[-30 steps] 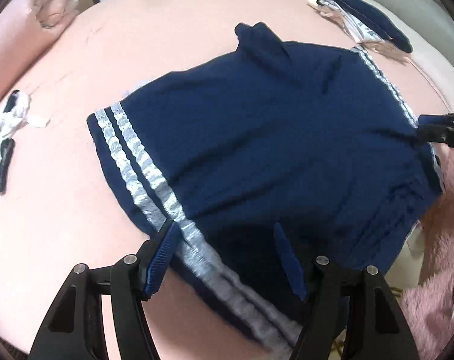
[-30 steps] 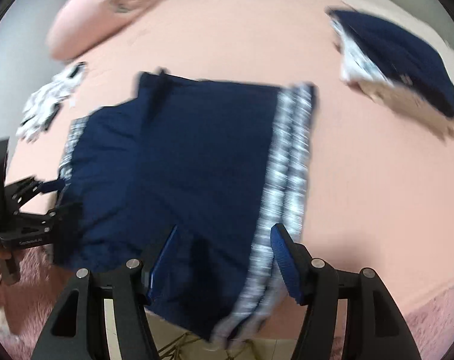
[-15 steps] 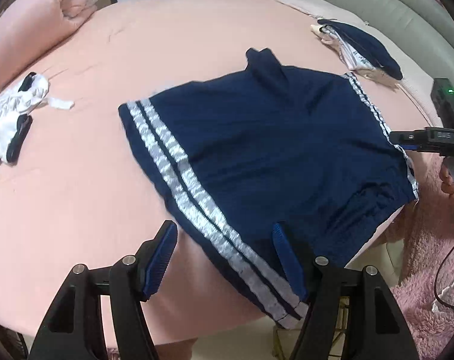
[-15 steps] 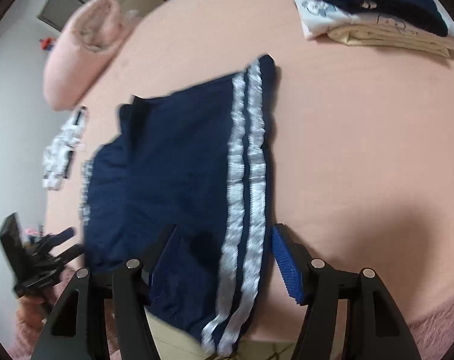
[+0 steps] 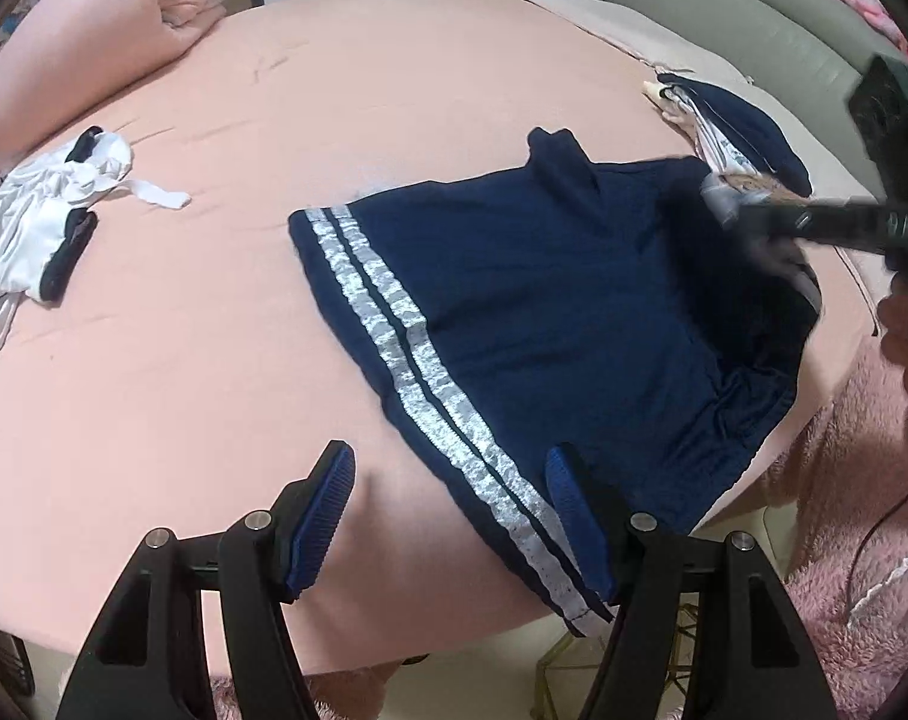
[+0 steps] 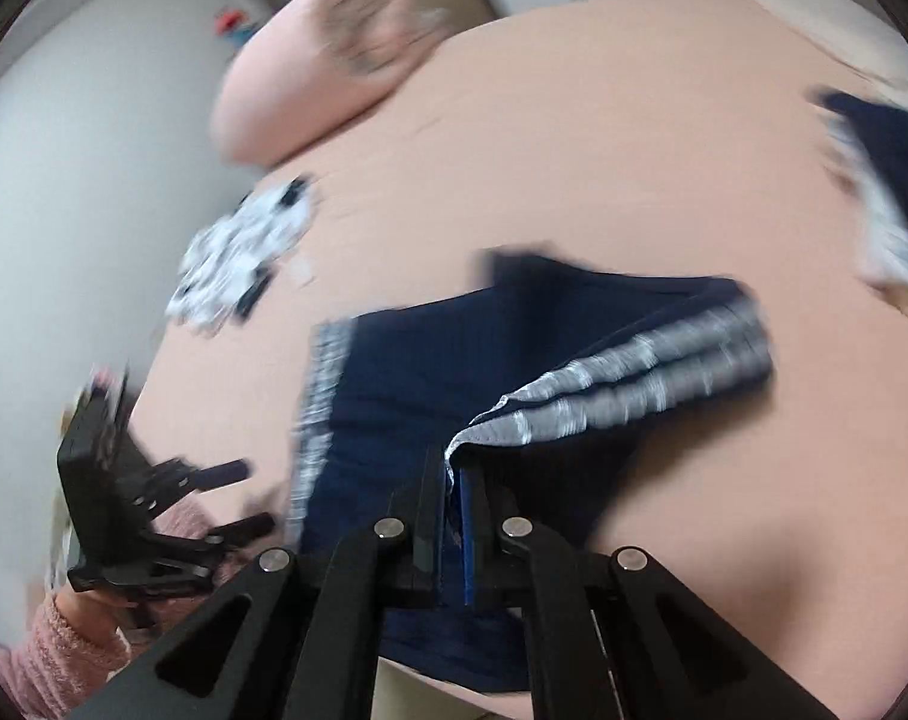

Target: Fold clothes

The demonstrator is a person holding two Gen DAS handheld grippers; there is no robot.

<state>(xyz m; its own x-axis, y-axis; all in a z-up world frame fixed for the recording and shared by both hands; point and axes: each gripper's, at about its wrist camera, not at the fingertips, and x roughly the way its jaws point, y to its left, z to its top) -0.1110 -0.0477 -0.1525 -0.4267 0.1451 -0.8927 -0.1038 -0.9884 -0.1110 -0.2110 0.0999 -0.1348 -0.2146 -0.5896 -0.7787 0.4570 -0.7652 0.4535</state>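
Note:
Navy shorts with silver side stripes lie spread on the pink bed. My left gripper is open above the near striped edge, holding nothing. My right gripper is shut on the shorts' right striped edge and lifts it so the fabric folds over; it also shows at the right in the left wrist view. The left gripper shows at the left in the right wrist view. The right wrist view is blurred.
A crumpled white and black garment lies at the left of the bed. A stack of folded clothes sits at the far right. A pink pillow lies at the back left. The bed's near edge drops off below the shorts.
My right gripper has closed on the shorts' right striped edge and lifted it. My left gripper has drawn back and stays open.

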